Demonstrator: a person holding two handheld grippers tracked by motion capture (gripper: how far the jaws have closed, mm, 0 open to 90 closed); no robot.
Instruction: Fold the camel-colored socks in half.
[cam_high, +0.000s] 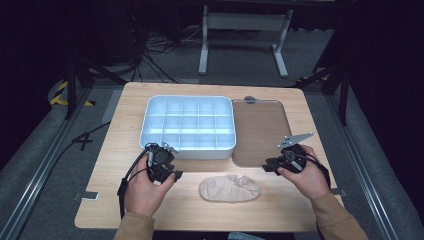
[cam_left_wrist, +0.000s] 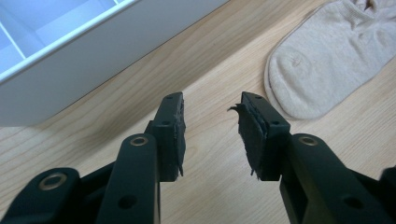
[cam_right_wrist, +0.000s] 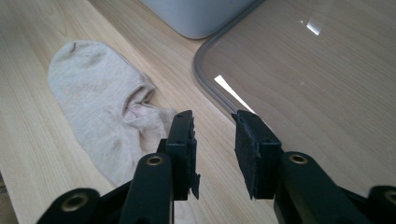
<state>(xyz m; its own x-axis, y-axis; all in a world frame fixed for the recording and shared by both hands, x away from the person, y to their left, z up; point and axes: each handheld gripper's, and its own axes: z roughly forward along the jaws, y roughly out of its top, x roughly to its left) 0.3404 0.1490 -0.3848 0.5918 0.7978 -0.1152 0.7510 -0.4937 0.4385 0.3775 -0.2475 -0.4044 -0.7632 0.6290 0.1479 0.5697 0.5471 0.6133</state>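
Now both hand-held grippers hover over the wooden table (cam_high: 115, 200) with a beige sock (cam_high: 230, 189) lying between them.

Leftmost, the left gripper (cam_high: 167, 175) sits just in front of the white divided box (cam_high: 187, 122), its jaws parted with bare wood between them; in the left gripper view (cam_left_wrist: 210, 126) the sock (cam_left_wrist: 322, 60) lies flat ahead and to the right, not touched. The sock rests near the table's front edge, in front of the box and the clear lid (cam_high: 260, 131) beside it. At the right, the right gripper (cam_high: 272, 165) hangs at the lid's near corner, jaws likewise apart and empty; its own view (cam_right_wrist: 214, 135) shows the sock (cam_right_wrist: 100, 109) just beside the left jaw and the lid (cam_right_wrist: 317, 79) on the other side.
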